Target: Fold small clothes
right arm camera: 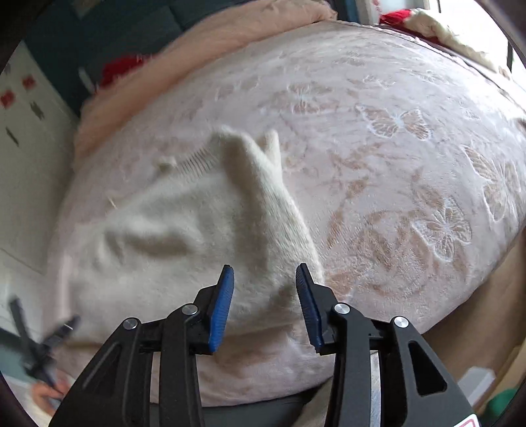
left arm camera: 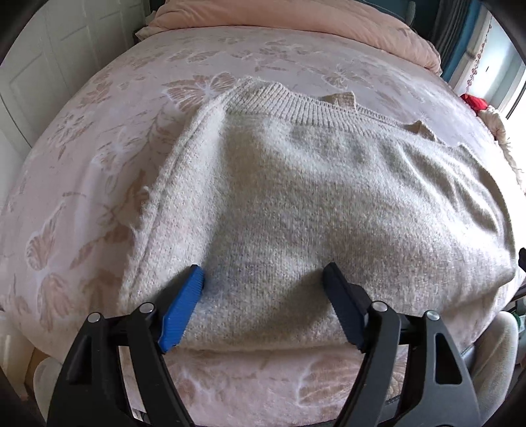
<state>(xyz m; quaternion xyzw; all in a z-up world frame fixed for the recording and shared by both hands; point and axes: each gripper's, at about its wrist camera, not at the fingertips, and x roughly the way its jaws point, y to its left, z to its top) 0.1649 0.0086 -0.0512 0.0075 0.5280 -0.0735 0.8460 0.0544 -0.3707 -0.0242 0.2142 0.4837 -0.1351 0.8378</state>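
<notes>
Pink bedding with a pale butterfly and flower pattern covers the whole bed, and a plain peach duvet is bunched along the far edge by the white cupboard doors. From the left wrist camera, a cream knitted sweater lies spread on the bedspread near the front edge, its ribbed neckline pointing away toward the duvet and one side folded in along the left. The left gripper hovers low over the sweater's near hem with its blue-padded fingers spread wide, nothing caught between them. Something red sits at the far right by the window. From the right wrist camera, the same sweater sits on the left part of the bed, with a fold of knit standing up as a ridge and running down toward the camera. The right gripper has its jaws moderately apart just above the lower end of that ridge, holding nothing. At the lower left, blurred, the other gripper shows beside the bed edge.
</notes>
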